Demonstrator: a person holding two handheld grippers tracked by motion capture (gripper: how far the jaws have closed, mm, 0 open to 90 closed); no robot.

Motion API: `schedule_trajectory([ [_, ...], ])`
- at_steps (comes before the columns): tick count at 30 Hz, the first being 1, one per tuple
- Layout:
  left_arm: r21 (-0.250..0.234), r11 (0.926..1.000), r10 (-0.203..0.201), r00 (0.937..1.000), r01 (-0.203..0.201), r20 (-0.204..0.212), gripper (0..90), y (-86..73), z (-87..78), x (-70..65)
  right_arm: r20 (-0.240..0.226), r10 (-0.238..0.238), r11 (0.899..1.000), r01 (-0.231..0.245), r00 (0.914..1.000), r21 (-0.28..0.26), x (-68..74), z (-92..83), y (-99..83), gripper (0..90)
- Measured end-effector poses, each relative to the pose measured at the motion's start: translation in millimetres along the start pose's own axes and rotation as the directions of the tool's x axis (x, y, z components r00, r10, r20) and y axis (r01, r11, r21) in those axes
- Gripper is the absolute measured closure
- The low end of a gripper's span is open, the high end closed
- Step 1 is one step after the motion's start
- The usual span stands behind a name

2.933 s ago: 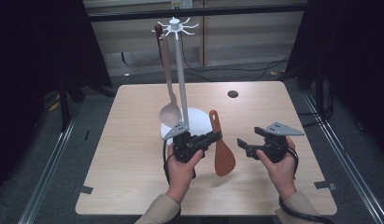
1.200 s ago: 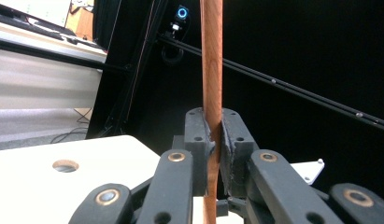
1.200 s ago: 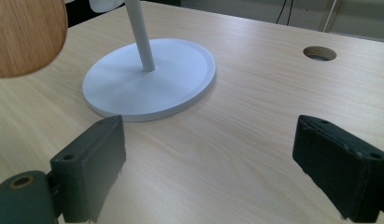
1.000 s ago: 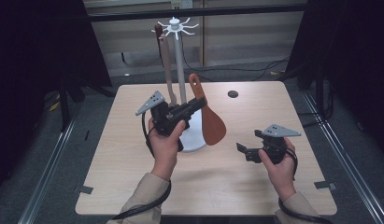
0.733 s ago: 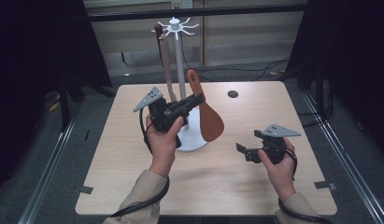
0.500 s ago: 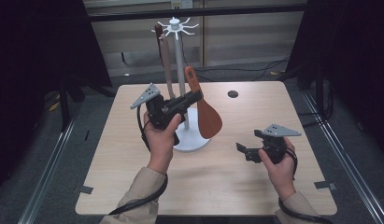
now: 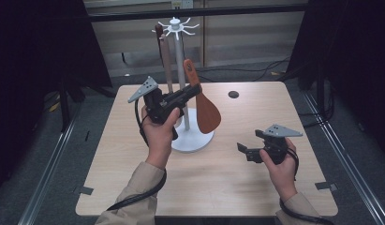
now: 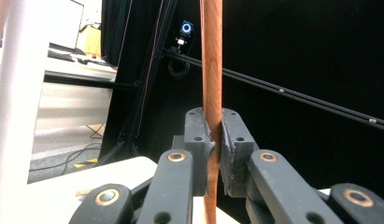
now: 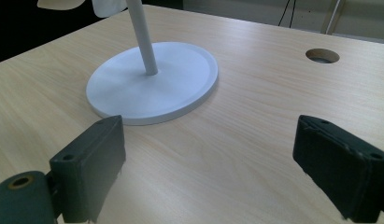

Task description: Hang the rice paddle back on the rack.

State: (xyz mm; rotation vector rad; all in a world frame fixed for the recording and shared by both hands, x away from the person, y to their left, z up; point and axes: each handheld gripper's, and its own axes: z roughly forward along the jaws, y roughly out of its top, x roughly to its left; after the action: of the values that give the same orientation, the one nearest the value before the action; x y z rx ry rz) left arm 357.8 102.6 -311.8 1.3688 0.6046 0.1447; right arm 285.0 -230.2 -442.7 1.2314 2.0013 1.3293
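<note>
A brown spatula (image 7: 207, 114) hangs blade-down above the table. My left gripper (image 7: 194, 90) is shut on its handle, raised beside the white pole (image 7: 181, 70) of a utensil stand. In the left gripper view the wooden handle (image 8: 211, 70) runs upright between the two pads, with the left gripper (image 8: 216, 144) closed tight on it. A pale wooden spoon (image 7: 166, 61) hangs from the stand's hook crown (image 7: 175, 26). My right gripper (image 7: 241, 150) rests low over the table at the right, open and holding nothing. In its own view the right gripper (image 9: 210, 140) faces the stand's round base (image 9: 152, 81).
The stand's white base (image 7: 192, 138) sits mid-table. A round cable hole (image 7: 233, 94) lies at the back right of the wooden tabletop (image 7: 218, 187). Dark curtains and a metal frame surround the table.
My left hand has lifted the spatula off the table and carried it up beside the stand's pole. The right hand has stayed where it was.
</note>
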Motion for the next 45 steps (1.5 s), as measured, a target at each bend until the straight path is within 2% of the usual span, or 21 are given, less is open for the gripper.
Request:
schedule_trajectory([
  [11,-0.007,0.9999,0.009,0.9999,-0.009,-0.012,82.8,10.5,1.2,2.4,-0.002,-0.003,1.0,0.003,1.0,-0.001,-0.3,-0.3,0.3,9.2],
  [24,-0.005,0.9992,0.039,0.9991,-0.039,-0.014,82.8,22.9,2.2,3.3,-0.004,0.003,1.0,-0.004,1.0,-0.002,-1.2,-0.6,0.1,9.2],
  [28,-0.011,0.9994,0.031,0.9994,-0.031,-0.014,82.8,25.7,3.2,3.4,-0.004,0.004,1.0,-0.004,1.0,-0.001,-1.5,-0.6,-0.1,9.2],
  [29,-0.003,0.999,0.044,0.9989,-0.044,-0.014,82.8,26.8,3.0,4.2,-0.002,0.007,1.0,-0.007,1.0,-0.003,-1.5,-0.8,0.0,9.2],
  [33,-0.01,0.9989,0.046,0.9988,-0.046,-0.014,82.8,30.4,4.4,3.1,-0.003,0.012,1.0,-0.012,0.9999,-0.003,-2.2,-1.2,0.0,9.2],
  [34,-0.017,0.9993,0.034,0.9993,-0.034,-0.012,82.8,31.4,5.4,2.2,-0.006,0.011,1.0,-0.011,0.9999,-0.004,-2.3,-1.2,0.0,9.2],
  [35,-0.009,0.9987,0.05,0.9987,-0.05,-0.011,82.8,32.8,4.5,3.2,-0.005,0.009,1.0,-0.009,0.9999,-0.003,-2.6,-1.2,-0.1,9.2],
  [45,-0.026,0.9982,0.054,0.9985,-0.055,-0.01,82.8,44.0,7.0,6.3,-0.005,0.012,1.0,-0.012,0.9999,-0.004,-2.6,-1.6,-0.1,9.2],
])
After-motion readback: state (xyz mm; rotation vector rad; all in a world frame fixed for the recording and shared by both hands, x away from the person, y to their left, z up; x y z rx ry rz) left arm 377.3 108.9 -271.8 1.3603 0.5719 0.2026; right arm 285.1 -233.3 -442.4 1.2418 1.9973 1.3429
